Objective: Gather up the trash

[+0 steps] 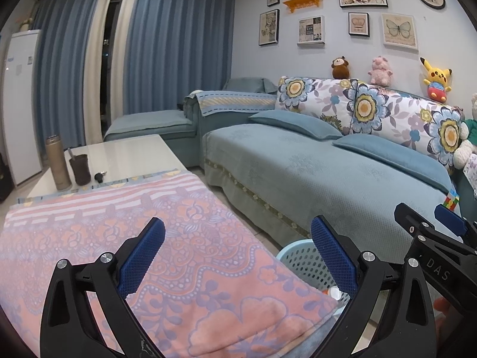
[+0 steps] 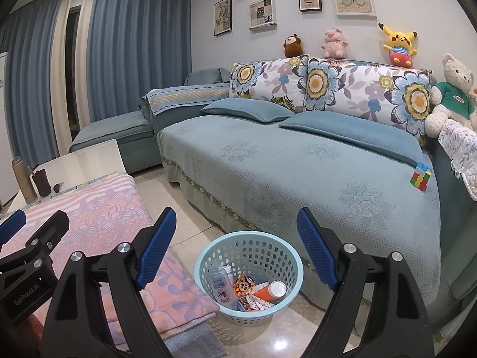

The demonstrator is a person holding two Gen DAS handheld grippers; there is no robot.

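Observation:
A light blue perforated basket [image 2: 208,256] stands on the tiled floor between the cloth-covered table and the sofa. Inside lie several pieces of trash: a clear plastic bottle [image 2: 221,288], an orange snack packet [image 2: 243,286] and an orange tube with a white cap [image 2: 272,289]. My right gripper [image 2: 235,232] is open and empty above the basket. My left gripper [image 1: 238,244] is open and empty over the pink patterned cloth [image 1: 149,238]; the basket's rim [image 1: 301,250] shows behind its right finger.
A white table holds a gold flask [image 1: 58,164], a dark cup [image 1: 80,168] and keys [image 1: 100,176]. A blue sofa [image 2: 298,164] carries cushions, plush toys and a colourful cube [image 2: 421,176]. Curtains and a white cabinet stand at the left.

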